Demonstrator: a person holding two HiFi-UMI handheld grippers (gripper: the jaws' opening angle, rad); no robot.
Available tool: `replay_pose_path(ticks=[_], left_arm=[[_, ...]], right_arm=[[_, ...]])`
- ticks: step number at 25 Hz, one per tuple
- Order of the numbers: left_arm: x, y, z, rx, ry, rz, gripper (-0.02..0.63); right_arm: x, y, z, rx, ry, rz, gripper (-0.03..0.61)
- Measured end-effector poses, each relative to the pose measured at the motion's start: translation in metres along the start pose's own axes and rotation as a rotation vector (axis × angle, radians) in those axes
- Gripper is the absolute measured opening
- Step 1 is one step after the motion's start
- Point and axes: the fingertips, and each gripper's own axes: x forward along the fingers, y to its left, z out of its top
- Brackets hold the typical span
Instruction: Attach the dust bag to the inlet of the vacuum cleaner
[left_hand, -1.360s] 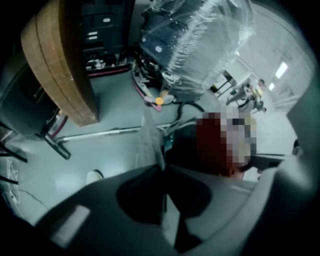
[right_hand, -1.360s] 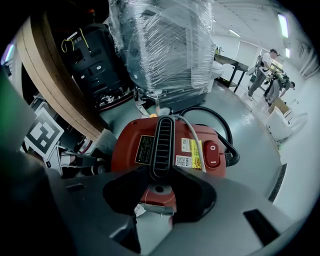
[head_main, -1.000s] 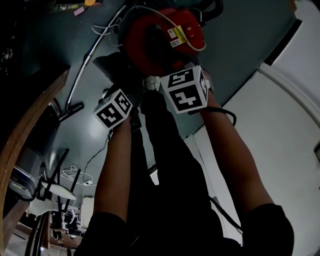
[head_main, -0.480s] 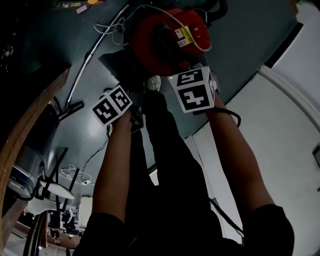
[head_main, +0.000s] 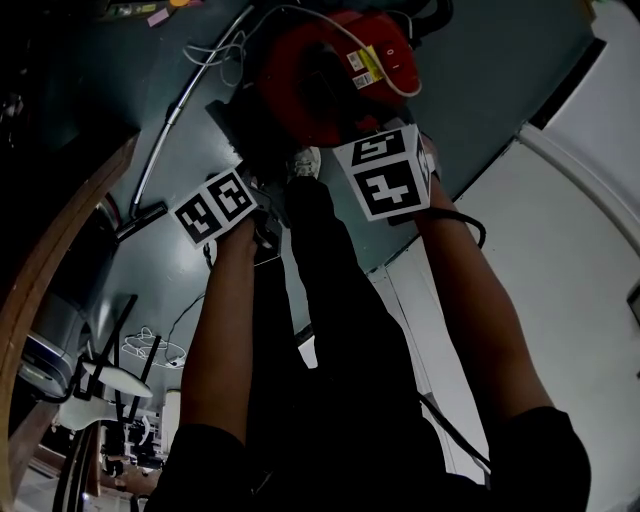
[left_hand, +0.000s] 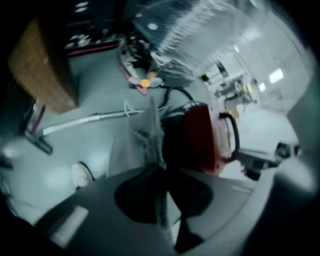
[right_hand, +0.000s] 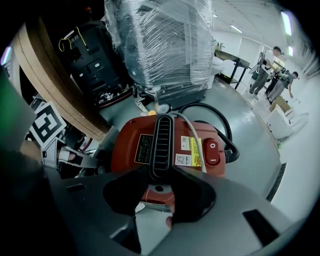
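The left gripper (left_hand: 161, 172) has its dark jaws pressed together on the thin edge of the grey dust bag (left_hand: 137, 145), which stands up from them. Just right of the bag sits the red vacuum cleaner (left_hand: 202, 137). A metal tube (left_hand: 85, 121) lies on the floor to the left, with a white shoe (left_hand: 81, 175) below it. The whole view is blurred.

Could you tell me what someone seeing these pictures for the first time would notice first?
The red vacuum cleaner, straight ahead of both grippers, stands out most; the right gripper is shut on its black ribbed handle. The left gripper pinches the edge of the pale dust bag, held upright beside the vacuum. Behind the vacuum looms a large plastic-wrapped load.
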Motion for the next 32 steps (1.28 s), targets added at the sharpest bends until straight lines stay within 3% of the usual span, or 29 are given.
replay_pose_path(ticks=[1, 2, 3, 6, 8, 11, 13, 18, 20, 22, 23, 24, 26, 30, 32], left_arm=[[0.001, -0.003, -0.001, 0.128, 0.025, 0.035, 0.047], [0.002, -0.006, -0.003, 0.202, 0.052, 0.049, 0.044], [0.003, -0.007, -0.004, 0.188, 0.072, 0.031, 0.044], [0.002, -0.005, -0.004, -0.133, 0.071, -0.143, 0.055], [0.001, -0.003, -0.002, -0.306, 0.036, -0.226, 0.061], [0.000, 0.001, 0.004, -0.500, -0.044, -0.290, 0.065], [-0.001, 0.003, 0.006, -0.531, -0.085, -0.293, 0.067], [0.002, -0.002, 0.004, -0.207, -0.066, -0.185, 0.063], [0.003, -0.007, 0.002, -0.035, -0.047, -0.157, 0.061], [0.007, -0.015, 0.000, 0.188, -0.001, -0.105, 0.057], [0.009, -0.019, -0.001, 0.268, 0.023, -0.081, 0.055], [0.010, -0.021, -0.001, 0.293, 0.038, -0.069, 0.055], [0.010, -0.018, 0.001, 0.180, 0.032, -0.086, 0.054], [0.007, -0.011, 0.005, -0.316, -0.031, -0.246, 0.061], [0.006, -0.010, 0.008, -0.498, -0.071, -0.319, 0.065]], right_arm=[[0.000, 0.000, 0.000, 0.000, 0.001, -0.001, 0.135], [0.000, 0.001, 0.000, 0.000, 0.003, -0.001, 0.135], [0.000, 0.001, 0.000, 0.000, 0.004, -0.001, 0.135], [0.001, 0.001, -0.001, 0.000, 0.007, -0.002, 0.135], [0.000, 0.001, -0.001, -0.001, 0.008, -0.005, 0.135], [0.000, 0.000, 0.000, 0.001, 0.005, -0.009, 0.135], [0.000, 0.001, 0.000, 0.005, 0.003, -0.010, 0.135], [0.001, 0.001, 0.000, 0.004, 0.003, -0.009, 0.135], [0.001, 0.000, 0.000, 0.009, 0.000, -0.011, 0.135], [0.000, 0.001, 0.000, 0.009, -0.003, -0.008, 0.135], [0.000, 0.001, 0.000, 0.008, -0.003, -0.005, 0.135], [0.000, 0.001, 0.000, 0.008, -0.001, -0.004, 0.135], [0.001, 0.001, -0.001, 0.006, 0.004, -0.004, 0.135], [0.001, 0.001, -0.001, 0.010, 0.010, -0.007, 0.135], [0.001, 0.000, -0.001, 0.025, 0.009, 0.006, 0.135]])
